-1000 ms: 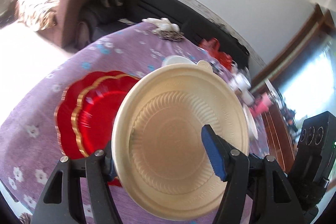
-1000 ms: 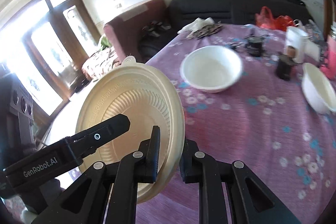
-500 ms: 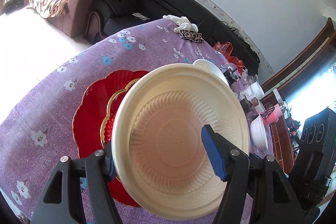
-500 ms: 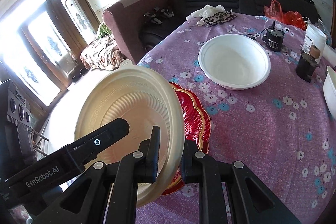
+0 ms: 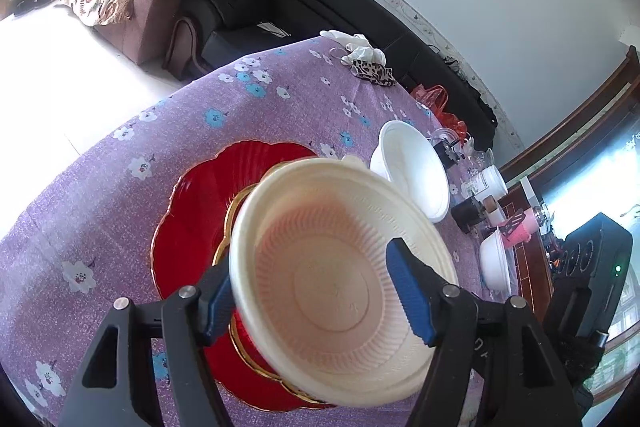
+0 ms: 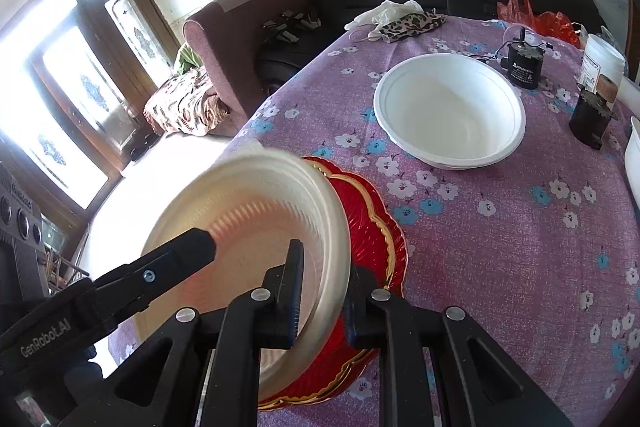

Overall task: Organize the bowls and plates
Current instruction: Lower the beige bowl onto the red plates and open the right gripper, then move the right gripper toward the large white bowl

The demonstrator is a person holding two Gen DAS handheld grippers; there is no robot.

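A cream ribbed plate hangs tilted and motion-blurred just above a stack of red gold-rimmed plates on the purple flowered tablecloth. My left gripper straddles it, one blue pad behind its left edge and the other over its inner face. Its jaws are opening. My right gripper has the plate's rim between its fingers, and a gap shows beside the left pad. Its jaws are opening too. The plate looks loose in both.
A large white bowl stands beyond the red plates. A second white bowl sits further right, near dark jars and a white tub. The table edge drops to the floor on the left, with sofas behind.
The cream plate has come down over the red plates and now tips flatter and blurs. Both grippers sank with it, and the right gripper's jaws stand wider apart.
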